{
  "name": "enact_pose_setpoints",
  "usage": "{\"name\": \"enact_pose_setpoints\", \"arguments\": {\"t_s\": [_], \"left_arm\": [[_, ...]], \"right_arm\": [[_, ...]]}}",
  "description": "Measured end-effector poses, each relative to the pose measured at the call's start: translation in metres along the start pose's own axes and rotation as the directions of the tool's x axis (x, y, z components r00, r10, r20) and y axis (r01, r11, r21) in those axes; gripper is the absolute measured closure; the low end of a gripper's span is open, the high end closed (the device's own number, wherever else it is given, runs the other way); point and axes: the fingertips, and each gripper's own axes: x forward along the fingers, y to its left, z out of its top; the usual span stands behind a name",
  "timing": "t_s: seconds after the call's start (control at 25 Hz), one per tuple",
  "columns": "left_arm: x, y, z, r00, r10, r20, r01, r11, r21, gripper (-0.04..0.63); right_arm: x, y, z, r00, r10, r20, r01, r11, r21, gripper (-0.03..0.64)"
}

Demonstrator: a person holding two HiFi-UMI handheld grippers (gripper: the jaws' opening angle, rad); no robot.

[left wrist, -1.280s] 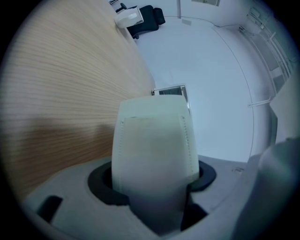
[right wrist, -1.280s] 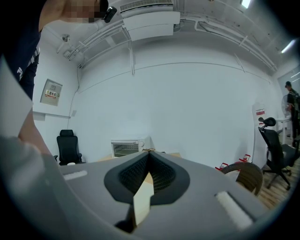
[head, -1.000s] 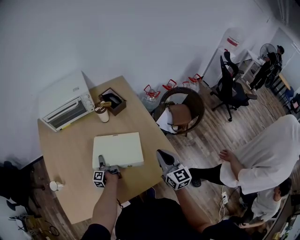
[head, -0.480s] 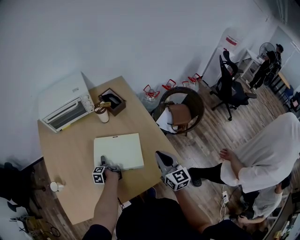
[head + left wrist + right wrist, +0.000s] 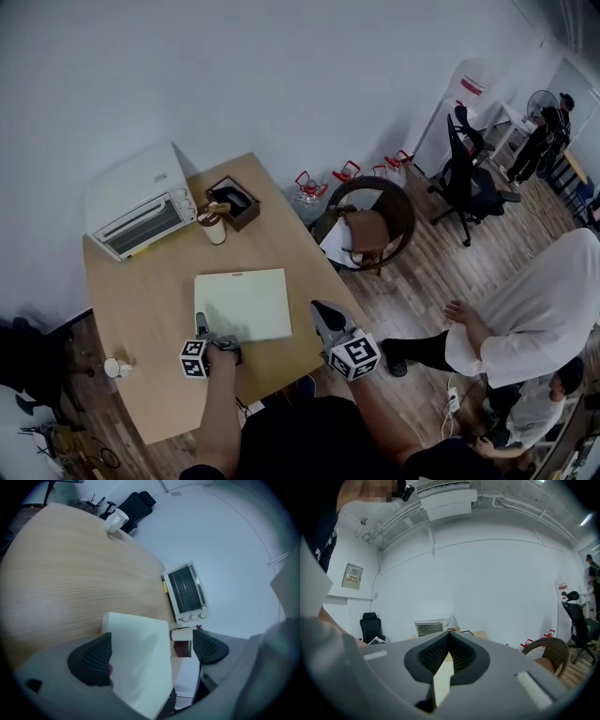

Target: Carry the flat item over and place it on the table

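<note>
- Left gripper (image 5: pixel 151 654): the jaws have just been opening and now stand spread wide. The flat cream board (image 5: pixel 244 305) shows between them in the left gripper view, but neither ribbed pad (image 5: pixel 91 660) presses on it, so it is let go, not gripped. The gripper tilts down at the board's near edge, close to its left corner. I read this as the release, with the jaws wide so the pads clear the board without dragging it.
- Right gripper (image 5: pixel 448 639): jaws closed tip to tip, held about level just off the table's near-right edge, apart from the board. A pale sliver shows in the slit behind the tips; I cannot tell whether it is something pinched or only a surface beyond. It is probably kept shut and aside to stay out of the way, since one gripper looks enough for this item.
- Board: lies flat on the wooden table (image 5: pixel 141 291), in its near half, with all corners on the top and nothing overhanging. It is fully supported, so the placement looks done.
- White cup (image 5: pixel 114 367): at the table's near-left edge, well apart from the board.
- Far end of the table: a paper cup (image 5: pixel 216 228) just beside an open brown box (image 5: pixel 234 202), and a white toaster oven (image 5: pixel 141 211) in the far-left corner. None of them touch the board, so the bare middle stretch was likely chosen as the landing spot.
- Beyond the table: water jugs (image 5: pixel 309 183) and a round wicker chair (image 5: pixel 370 220). A person in white (image 5: pixel 534 319) is at the right.
</note>
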Motion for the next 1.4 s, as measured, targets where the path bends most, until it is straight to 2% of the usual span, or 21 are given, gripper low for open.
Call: {"name": "enact_pose_setpoints", "arguments": {"t_s": [0.08, 0.16, 0.2, 0.24, 0.32, 0.36, 0.4, 0.48, 0.6, 0.68, 0.8, 0.84, 0.88, 0.92, 0.96, 1.08, 1.16, 1.24, 1.28, 1.32, 1.4], "left_arm": [[-0.011, -0.025, 0.001, 0.993, -0.115, -0.005, 0.115, 0.993, -0.020, 0.063], [-0.022, -0.059, -0.003, 0.957, -0.288, -0.020, 0.286, 0.956, -0.068, 0.071], [-0.030, -0.081, -0.007, 0.915, -0.402, -0.029, 0.397, 0.912, -0.100, 0.071], [-0.041, -0.105, -0.011, 0.849, -0.527, -0.038, 0.518, 0.845, -0.137, 0.075], [-0.068, -0.147, -0.017, 0.678, -0.734, -0.044, 0.712, 0.671, -0.206, 0.094], [-0.080, -0.158, -0.019, 0.610, -0.791, -0.043, 0.767, 0.604, -0.218, 0.101], [-0.088, -0.163, -0.019, 0.568, -0.822, -0.042, 0.798, 0.562, -0.219, 0.109], [-0.096, -0.164, -0.019, 0.532, -0.846, -0.041, 0.820, 0.527, -0.223, 0.110], [-0.099, -0.169, -0.018, 0.510, -0.858, -0.052, 0.834, 0.509, -0.215, 0.110], [-0.104, -0.176, -0.020, 0.501, -0.862, -0.083, 0.845, 0.507, -0.168, 0.110], [-0.117, -0.192, -0.028, 0.494, -0.846, -0.199, 0.865, 0.502, 0.016, 0.110], [-0.122, -0.198, -0.033, 0.496, -0.829, -0.256, 0.867, 0.485, 0.109, 0.110], [-0.127, -0.204, -0.039, 0.497, -0.806, -0.320, 0.867, 0.450, 0.215, 0.110], [-0.132, -0.211, -0.046, 0.499, -0.776, -0.385, 0.861, 0.393, 0.324, 0.110], [-0.137, -0.217, -0.054, 0.507, -0.739, -0.444, 0.844, 0.322, 0.428, 0.110], [-0.152, -0.228, -0.072, 0.564, -0.614, -0.551, 0.738, 0.076, 0.671, 0.110], [-0.161, -0.231, -0.083, 0.615, -0.539, -0.575, 0.637, -0.090, 0.766, 0.110], [-0.169, -0.230, -0.093, 0.656, -0.480, -0.582, 0.550, -0.223, 0.805, 0.120], [-0.173, -0.230, -0.097, 0.666, -0.462, -0.586, 0.526, -0.267, 0.808, 0.126], [-0.176, -0.229, -0.100, 0.668, -0.451, -0.592, 0.514, -0.296, 0.805, 0.126], [-0.182, -0.229, -0.104, 0.660, -0.443, -0.607, 0.517, -0.318, 0.794, 0.126]], "right_arm": [[0.002, 0.001, 0.001, 1.000, 0.005, 0.004, -0.005, 1.000, 0.001, 0.609], [0.004, 0.001, 0.002, 1.000, 0.009, 0.007, -0.009, 1.000, 0.003, 0.609], [0.005, 0.002, 0.002, 1.000, 0.010, 0.009, -0.010, 1.000, 0.003, 0.609], [0.006, 0.002, 0.003, 1.000, 0.011, 0.012, -0.011, 1.000, 0.002, 0.609], [0.008, 0.001, 0.006, 1.000, 0.011, 0.018, -0.011, 1.000, 0.000, 0.609], [0.009, 0.001, 0.008, 1.000, 0.011, 0.021, -0.011, 1.000, 0.000, 0.609], [0.009, 0.001, 0.008, 1.000, 0.010, 0.023, -0.010, 1.000, -0.001, 0.609], [0.009, 0.001, 0.009, 1.000, 0.008, 0.027, -0.008, 1.000, -0.004, 0.609], [0.010, 0.001, 0.010, 1.000, 0.009, 0.027, -0.008, 1.000, -0.005, 0.609], [0.009, -0.001, 0.011, 1.000, 0.008, 0.026, -0.008, 1.000, -0.001, 0.609], [0.006, -0.002, 0.013, 1.000, 0.003, 0.027, -0.003, 1.000, -0.009, 0.609], [0.006, -0.003, 0.014, 1.000, -0.002, 0.026, 0.002, 1.000, -0.018, 0.609], [0.005, -0.004, 0.014, 1.000, -0.006, 0.024, 0.007, 1.000, -0.028, 0.609], [0.005, -0.004, 0.015, 1.000, -0.010, 0.022, 0.010, 0.999, -0.032, 0.609], [0.006, -0.005, 0.015, 1.000, -0.011, 0.022, 0.012, 0.999, -0.031, 0.609], [0.008, -0.006, 0.017, 1.000, -0.011, 0.028, 0.011, 0.999, -0.031, 0.609], [0.008, -0.006, 0.019, 0.999, -0.010, 0.033, 0.011, 0.999, -0.035, 0.609], [0.009, -0.006, 0.020, 0.999, -0.011, 0.037, 0.013, 0.999, -0.042, 0.609], [0.010, -0.006, 0.021, 0.999, -0.013, 0.038, 0.015, 0.999, -0.049, 0.609], [0.011, -0.006, 0.023, 0.999, -0.013, 0.040, 0.016, 0.998, -0.056, 0.609], [0.013, -0.005, 0.027, 0.999, -0.013, 0.046, 0.016, 0.998, -0.066, 0.609]]}}
